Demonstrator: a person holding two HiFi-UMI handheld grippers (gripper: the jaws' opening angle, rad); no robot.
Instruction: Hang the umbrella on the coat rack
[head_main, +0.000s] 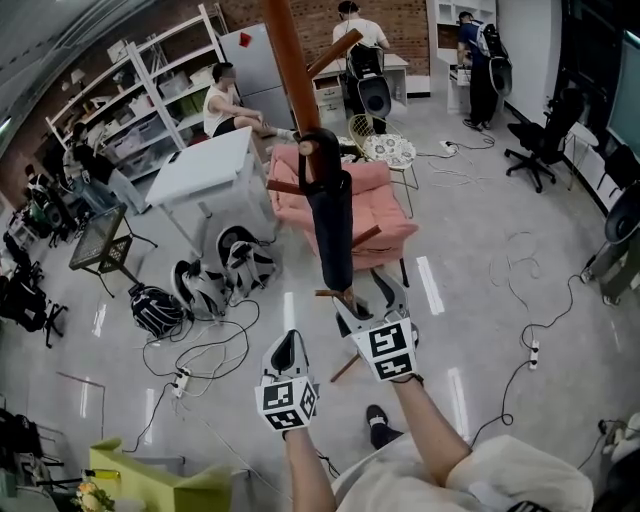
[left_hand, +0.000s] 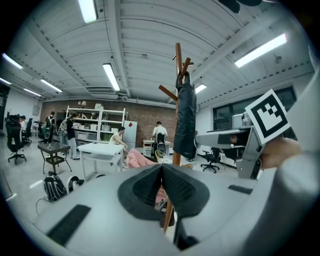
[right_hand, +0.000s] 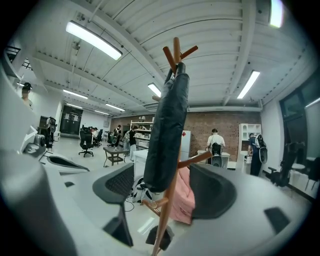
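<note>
left gripper (left_hand: 161, 172): jaws pressed together, nothing held. right gripper (right_hand: 170, 190): jaws spread, nothing pinched; lower end of umbrella (head_main: 330, 215) is seen between them, near. umbrella: dark, furled, hung upright from a peg of the wooden coat rack (head_main: 290, 60). pink chair (head_main: 385, 215) is set behind.

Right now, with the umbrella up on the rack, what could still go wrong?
The open right gripper sits close to the lower end of the umbrella; a careless pull-back could snag it and swing it off the coat rack. The rack is slim and tall, so a knock might tip it.
</note>
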